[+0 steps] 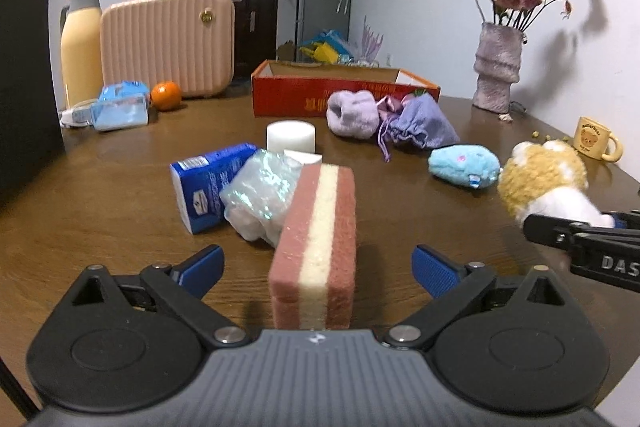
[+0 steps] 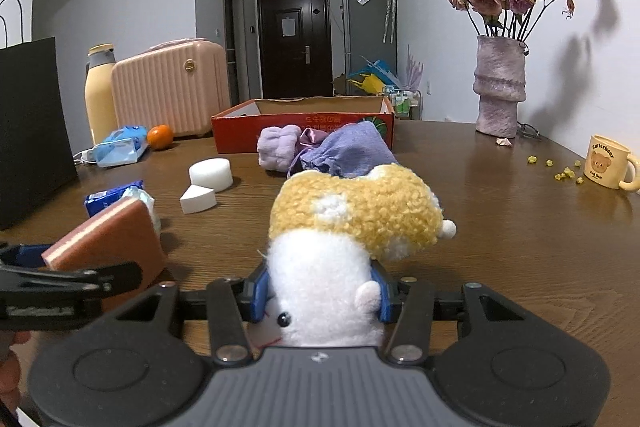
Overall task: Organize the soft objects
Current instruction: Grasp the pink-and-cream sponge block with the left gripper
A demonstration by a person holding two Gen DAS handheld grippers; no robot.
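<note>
A pink-and-cream layered sponge (image 1: 316, 227) stands on edge on the wooden table (image 1: 120, 219). My left gripper (image 1: 318, 261) is open, one blue pad on each side of the sponge and neither touching it. My right gripper (image 2: 320, 297) is shut on the white body of a yellow-and-white plush toy (image 2: 352, 215), held above the table to the sponge's right. Farther back lie a blue plush (image 1: 464, 163), a fuzzy purple roll (image 1: 352, 115) and a purple drawstring bag (image 1: 424, 125), in front of an open red cardboard box (image 1: 288, 95).
A blue tissue pack (image 1: 208, 183) and a crinkled plastic bag (image 1: 260, 195) lean behind the sponge, a white foam cylinder (image 1: 291, 135) beyond. Far left: pink case (image 1: 168, 43), yellow flask (image 1: 80, 47), orange (image 1: 166, 95), black bag (image 1: 24, 67). Right: vase (image 1: 498, 67), mug (image 1: 594, 139).
</note>
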